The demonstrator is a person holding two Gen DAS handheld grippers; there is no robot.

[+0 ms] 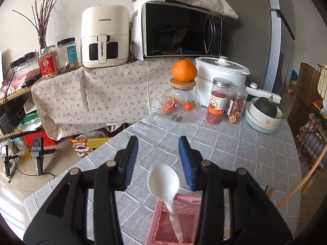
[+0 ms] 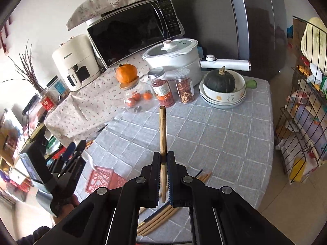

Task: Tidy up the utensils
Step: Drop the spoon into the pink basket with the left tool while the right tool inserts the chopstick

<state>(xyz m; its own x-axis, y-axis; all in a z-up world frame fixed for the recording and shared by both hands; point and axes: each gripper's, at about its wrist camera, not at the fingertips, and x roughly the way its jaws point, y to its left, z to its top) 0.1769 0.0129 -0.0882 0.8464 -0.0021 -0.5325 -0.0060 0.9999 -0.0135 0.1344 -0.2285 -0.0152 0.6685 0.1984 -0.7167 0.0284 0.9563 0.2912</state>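
Observation:
In the left wrist view a white plastic spoon [image 1: 163,180] stands handle-down in a pink holder [image 1: 188,208] at the table's near edge. My left gripper [image 1: 158,139] is open, with its blue pads [image 1: 128,163] on either side of the spoon's bowl and clear of it. My right gripper [image 2: 163,155] is shut on a wooden chopstick [image 2: 162,130], which is held upright above the grey checked tablecloth [image 2: 224,134]. Several more chopsticks [image 2: 157,217] lie on the cloth under it. The pink holder [image 2: 102,178] and the left gripper [image 2: 76,146] show at the left of the right wrist view.
At the back of the table stand a glass jar of oranges [image 1: 179,106], two jars of dried fruit [image 1: 217,102], stacked bowls holding a green pumpkin [image 1: 263,116] and a white cooker [image 1: 222,73]. A wire rack [image 2: 302,122] stands to the right. The table's left edge drops to a cluttered floor.

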